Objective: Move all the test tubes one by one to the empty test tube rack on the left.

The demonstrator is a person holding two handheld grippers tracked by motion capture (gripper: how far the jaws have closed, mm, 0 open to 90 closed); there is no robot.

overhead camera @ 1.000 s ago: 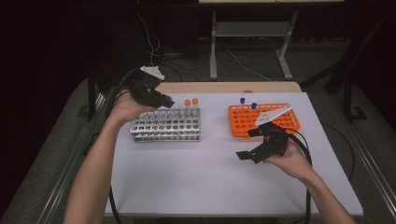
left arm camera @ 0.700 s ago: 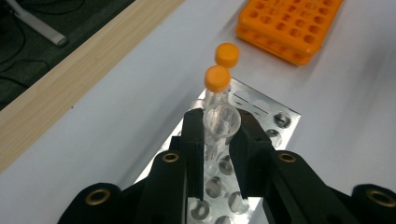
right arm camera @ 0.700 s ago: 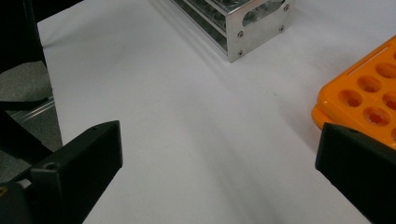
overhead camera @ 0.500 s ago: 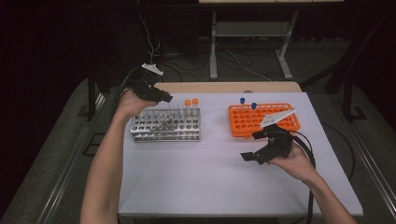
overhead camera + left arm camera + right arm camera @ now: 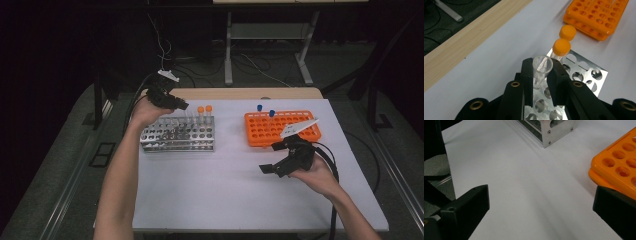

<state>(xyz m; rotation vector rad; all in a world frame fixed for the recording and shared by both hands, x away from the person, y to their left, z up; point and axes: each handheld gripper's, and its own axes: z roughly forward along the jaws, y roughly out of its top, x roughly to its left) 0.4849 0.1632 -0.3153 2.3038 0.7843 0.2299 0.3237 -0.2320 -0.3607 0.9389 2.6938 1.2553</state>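
Note:
My left gripper [image 5: 172, 102] hovers over the back of the metal tube rack [image 5: 150, 139], shut on a clear uncapped tube [image 5: 543, 65]. The tube stands upright between the pads, above the rack's holes [image 5: 587, 72]. Just beyond it, two orange-capped tubes [image 5: 561, 47] stand in the rack's far corner [image 5: 205, 110]. My right gripper [image 5: 278, 164] is held low over the white table in front of the orange rack [image 5: 300, 134]. Its jaws stand wide open with nothing between them [image 5: 541, 202].
Two blue-capped tubes [image 5: 265, 111] stand at the back of the orange rack [image 5: 619, 167]. The metal rack's end [image 5: 549, 130] lies ahead of my right gripper. A wooden strip [image 5: 469, 42] edges the table's far side. Cables trail from both grippers.
My left gripper has sunk a little toward the metal rack with the clear tube in it. The right gripper has kept still.

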